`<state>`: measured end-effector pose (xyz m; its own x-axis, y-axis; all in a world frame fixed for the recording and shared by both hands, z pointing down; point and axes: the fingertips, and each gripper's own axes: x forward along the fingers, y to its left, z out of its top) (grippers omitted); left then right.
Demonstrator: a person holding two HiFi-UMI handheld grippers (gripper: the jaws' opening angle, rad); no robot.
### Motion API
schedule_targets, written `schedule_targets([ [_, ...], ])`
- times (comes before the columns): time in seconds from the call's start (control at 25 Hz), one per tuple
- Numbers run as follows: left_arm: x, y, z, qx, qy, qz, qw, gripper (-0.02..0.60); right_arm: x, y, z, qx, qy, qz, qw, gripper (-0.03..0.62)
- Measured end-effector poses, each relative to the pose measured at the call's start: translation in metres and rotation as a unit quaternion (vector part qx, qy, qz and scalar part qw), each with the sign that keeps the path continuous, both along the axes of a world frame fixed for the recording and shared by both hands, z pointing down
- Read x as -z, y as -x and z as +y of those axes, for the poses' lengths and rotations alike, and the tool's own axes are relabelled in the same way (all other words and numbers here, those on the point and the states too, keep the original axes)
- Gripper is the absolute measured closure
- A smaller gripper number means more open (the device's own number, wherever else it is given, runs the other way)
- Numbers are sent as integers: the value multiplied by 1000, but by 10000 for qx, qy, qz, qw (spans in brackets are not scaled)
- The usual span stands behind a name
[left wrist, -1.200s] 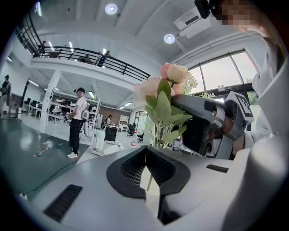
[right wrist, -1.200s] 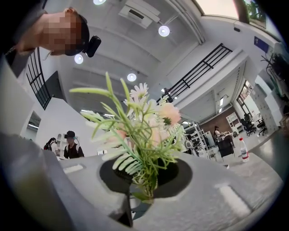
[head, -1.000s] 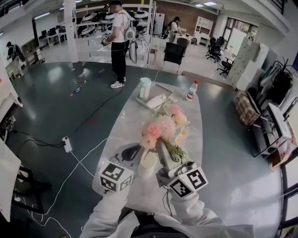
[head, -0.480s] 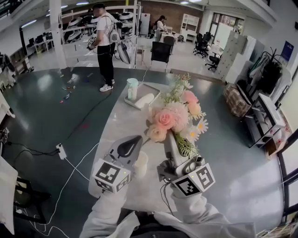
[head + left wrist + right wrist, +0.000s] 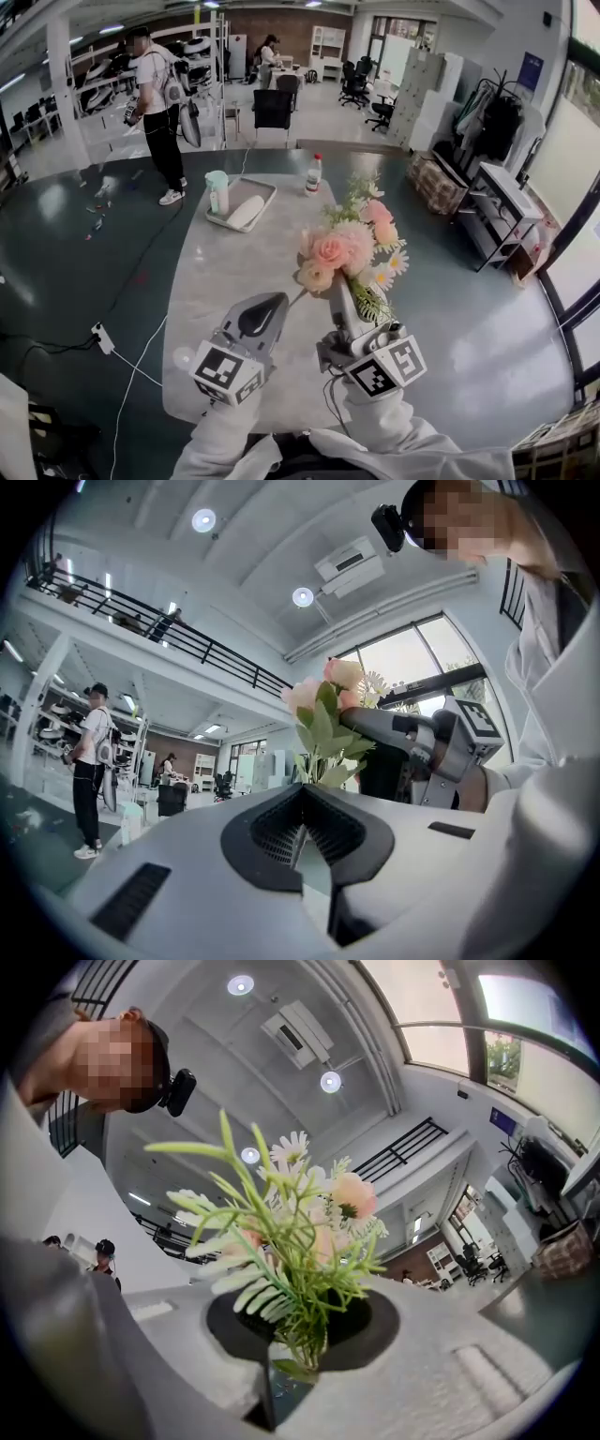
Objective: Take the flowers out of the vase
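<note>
We wear loose, pale grey sleeves (image 5: 221,437). Our left tool (image 5: 266,313) and right tool (image 5: 343,292) are light grey shells with black ribbed linings. Each bears a cube (image 5: 228,372) of black-and-white square markers.

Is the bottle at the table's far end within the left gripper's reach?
Probably not from here: nothing blocks the left gripper, shut and empty, but the bottle stands across the whole table.
</note>
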<state>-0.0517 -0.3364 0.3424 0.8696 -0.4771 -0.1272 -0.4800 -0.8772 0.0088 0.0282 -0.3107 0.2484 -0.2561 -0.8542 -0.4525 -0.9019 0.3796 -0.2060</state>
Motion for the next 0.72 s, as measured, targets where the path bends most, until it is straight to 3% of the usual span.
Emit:
schedule_targets([
  [0.32,-46,-18,20,-312,640,-82,9974,579,-57,-20,2,-305,605,-6,9977,522],
  [0.72,-107,5,38,-273,1368,-168,9901,580,-146,3,-8,-189,1457,47,9891,522],
])
